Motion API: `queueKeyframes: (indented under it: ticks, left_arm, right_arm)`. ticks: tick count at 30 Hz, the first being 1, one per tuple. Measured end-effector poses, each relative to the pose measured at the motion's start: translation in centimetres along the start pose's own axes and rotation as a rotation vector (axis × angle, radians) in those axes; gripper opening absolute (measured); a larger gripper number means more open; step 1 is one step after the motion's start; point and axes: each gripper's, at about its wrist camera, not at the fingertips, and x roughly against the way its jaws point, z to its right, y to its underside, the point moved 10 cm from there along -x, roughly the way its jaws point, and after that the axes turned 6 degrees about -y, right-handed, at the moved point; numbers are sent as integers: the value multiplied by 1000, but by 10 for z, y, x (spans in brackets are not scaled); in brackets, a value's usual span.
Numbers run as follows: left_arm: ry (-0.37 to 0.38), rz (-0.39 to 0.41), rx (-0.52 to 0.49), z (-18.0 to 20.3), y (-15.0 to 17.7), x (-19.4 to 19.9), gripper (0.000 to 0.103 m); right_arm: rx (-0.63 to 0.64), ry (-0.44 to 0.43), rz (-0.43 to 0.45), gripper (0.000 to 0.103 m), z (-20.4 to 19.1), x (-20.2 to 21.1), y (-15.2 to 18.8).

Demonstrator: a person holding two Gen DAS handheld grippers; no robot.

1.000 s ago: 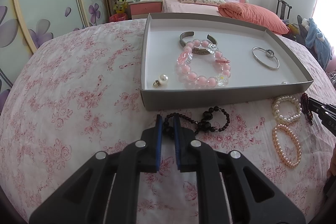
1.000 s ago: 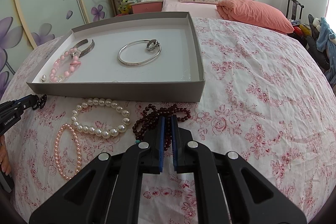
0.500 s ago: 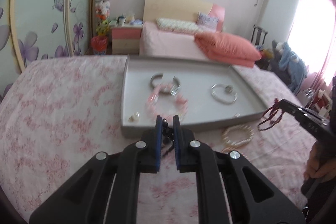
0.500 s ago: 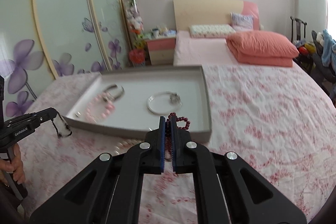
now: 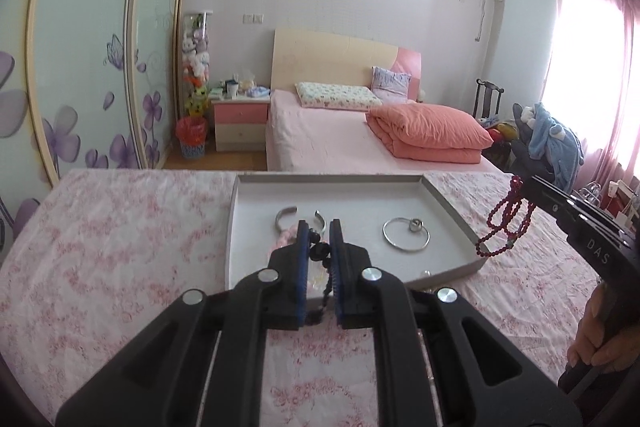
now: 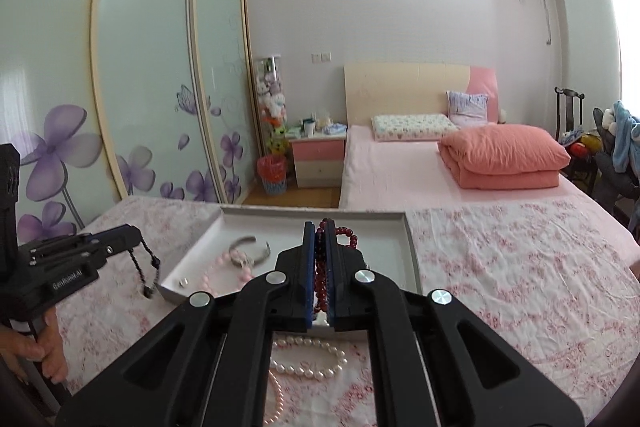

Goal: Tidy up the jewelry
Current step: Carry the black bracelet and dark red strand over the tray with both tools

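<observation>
My left gripper (image 5: 319,227) is shut on a black bead bracelet (image 5: 320,253), held in the air in front of the grey tray (image 5: 452,211); the bracelet also hangs from it in the right wrist view (image 6: 144,267). My right gripper (image 6: 319,227) is shut on a dark red bead bracelet (image 6: 320,279), lifted above the tray's (image 6: 410,247) near edge; it dangles in the left wrist view (image 5: 506,223). In the tray lie a silver cuff (image 5: 285,215), a pink bead bracelet (image 6: 220,267) and a silver bangle (image 5: 406,233).
A white pearl bracelet (image 6: 308,359) and a pink pearl bracelet (image 6: 276,399) lie on the flowered cloth (image 6: 520,267) before the tray. A small pearl charm (image 6: 183,281) sits in the tray's near left corner. A bed (image 5: 340,135) stands behind.
Both grippers have risen from the cloth, each lifting its bracelet into the air, and now stand high in front of the tray.
</observation>
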Motion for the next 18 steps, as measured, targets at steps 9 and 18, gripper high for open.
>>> queueKeyframes:
  ticks: [9,18]
  left_arm:
    - [-16,26,-7,4,-9,2,11]
    - [-23,24,-11,4,-11,-2,11]
  right_arm:
    - [13,10,50,6,-4,4,-11]
    - [19,9,46,6,-6,-1,-12]
